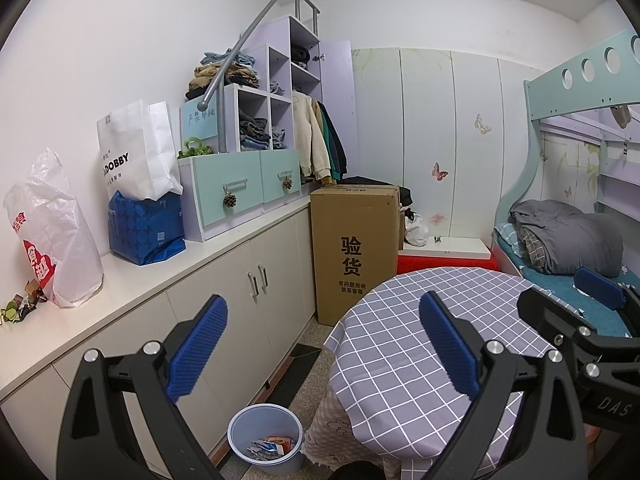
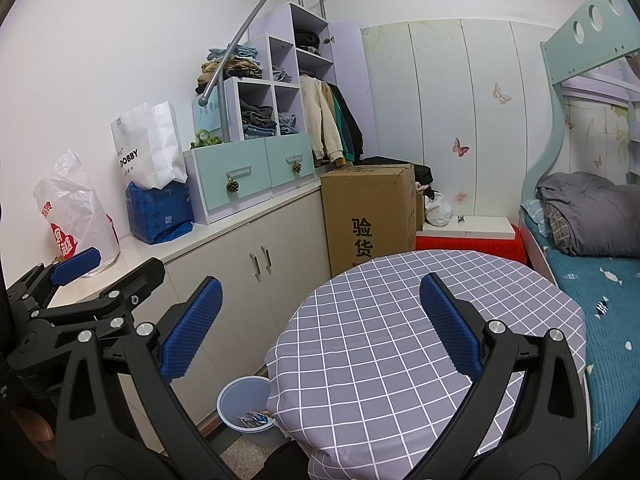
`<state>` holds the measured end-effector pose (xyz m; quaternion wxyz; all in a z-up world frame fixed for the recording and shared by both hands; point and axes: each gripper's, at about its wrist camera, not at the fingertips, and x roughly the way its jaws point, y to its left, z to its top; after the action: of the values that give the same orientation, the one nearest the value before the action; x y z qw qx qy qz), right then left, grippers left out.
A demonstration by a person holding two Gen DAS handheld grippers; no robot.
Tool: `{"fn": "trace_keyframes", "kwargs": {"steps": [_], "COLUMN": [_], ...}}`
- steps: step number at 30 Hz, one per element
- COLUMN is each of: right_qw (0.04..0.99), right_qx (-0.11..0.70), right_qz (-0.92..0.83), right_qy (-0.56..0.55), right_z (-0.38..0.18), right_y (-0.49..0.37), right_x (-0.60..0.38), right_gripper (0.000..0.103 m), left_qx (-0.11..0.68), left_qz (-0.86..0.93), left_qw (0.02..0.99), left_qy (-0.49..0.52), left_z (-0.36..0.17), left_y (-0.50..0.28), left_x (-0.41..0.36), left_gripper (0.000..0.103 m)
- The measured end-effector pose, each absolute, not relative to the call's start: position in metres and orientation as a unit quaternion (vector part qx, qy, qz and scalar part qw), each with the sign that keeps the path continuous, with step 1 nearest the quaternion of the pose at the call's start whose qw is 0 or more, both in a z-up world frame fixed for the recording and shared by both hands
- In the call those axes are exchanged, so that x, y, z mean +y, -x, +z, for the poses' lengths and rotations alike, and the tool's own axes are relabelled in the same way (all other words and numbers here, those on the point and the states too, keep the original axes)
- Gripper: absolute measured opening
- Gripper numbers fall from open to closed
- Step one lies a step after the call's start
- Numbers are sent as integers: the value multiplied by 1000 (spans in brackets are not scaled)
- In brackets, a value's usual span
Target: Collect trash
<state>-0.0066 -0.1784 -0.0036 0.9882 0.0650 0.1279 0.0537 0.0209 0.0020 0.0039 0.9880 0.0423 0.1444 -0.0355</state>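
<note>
A pale blue bin [image 1: 265, 438] stands on the floor between the cabinet and the round table, with several crumpled wrappers [image 1: 269, 449] inside it. From the right wrist the bin [image 2: 244, 406] shows partly behind the table edge. A small pile of wrappers [image 1: 22, 304] lies on the white counter at the far left. My left gripper [image 1: 322, 344] is open and holds nothing, raised above the bin and the table's left edge. My right gripper [image 2: 320, 324] is open too, held over the checked tablecloth [image 2: 384, 344]. Each gripper shows at the side of the other's view.
A white plastic bag [image 1: 56, 236], a blue bag [image 1: 146, 228] and a white paper bag [image 1: 136, 148] stand on the counter [image 1: 132, 280]. A tall cardboard box [image 1: 354, 248] stands past the cabinet. A bunk bed [image 2: 600, 280] with a grey quilt lies to the right.
</note>
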Motion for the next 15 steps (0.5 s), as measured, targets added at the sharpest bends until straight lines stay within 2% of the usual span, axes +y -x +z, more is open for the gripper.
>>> {"fn": "trace_keyframes", "kwargs": {"steps": [15], "right_qw": [988], "right_qx": [129], "right_qz": [52], "right_qy": [-65], "right_z": [-7], "right_y": [8], "right_x": [-179], "right_gripper": [97], "left_qx": [145], "left_qz": [-37], "left_qw": [988], "left_qy": [-42], "left_z": [3], "left_y": [-21], "left_x": [3], "left_gripper": [95]}}
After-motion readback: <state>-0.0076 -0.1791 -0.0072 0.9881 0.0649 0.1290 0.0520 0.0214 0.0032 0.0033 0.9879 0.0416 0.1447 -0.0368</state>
